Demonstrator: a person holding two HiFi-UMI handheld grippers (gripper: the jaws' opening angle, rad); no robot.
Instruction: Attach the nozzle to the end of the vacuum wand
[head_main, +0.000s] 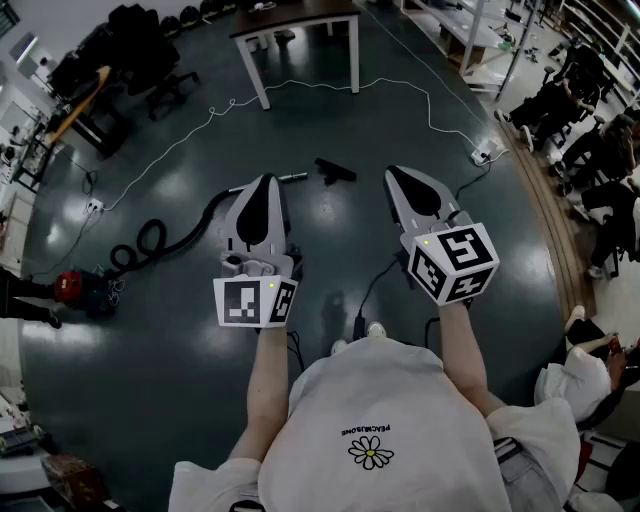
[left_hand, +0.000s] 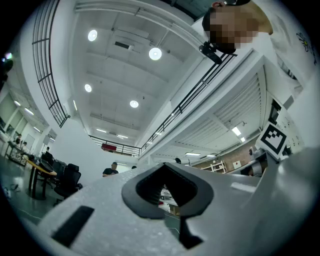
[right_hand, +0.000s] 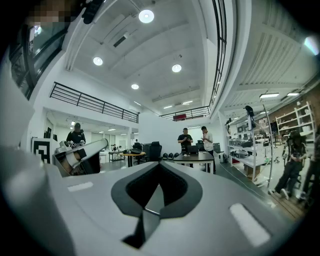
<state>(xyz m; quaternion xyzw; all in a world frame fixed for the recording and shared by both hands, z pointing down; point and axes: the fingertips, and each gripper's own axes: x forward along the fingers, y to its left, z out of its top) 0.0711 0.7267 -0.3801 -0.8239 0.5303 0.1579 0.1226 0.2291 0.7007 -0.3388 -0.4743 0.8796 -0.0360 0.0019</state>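
Both tongs are clenched on nothing. The left tongs tilt upward and the right tongs sit level, both held up in front of the person and well clear of the floor. The black nozzle lies on that floor, seen between the two tips. Just beside it is a short silvery tube that is probably the end of the vacuum wand, though the left tongs cover part of it. A black hose loops away to a red vacuum body. Neither part is in hand yet. The main risk is going down with the jaws pressed together, which would nudge the light nozzle across the glossy floor. The wand could also roll, or be dragged by its springy hose, spoiling the line-up.
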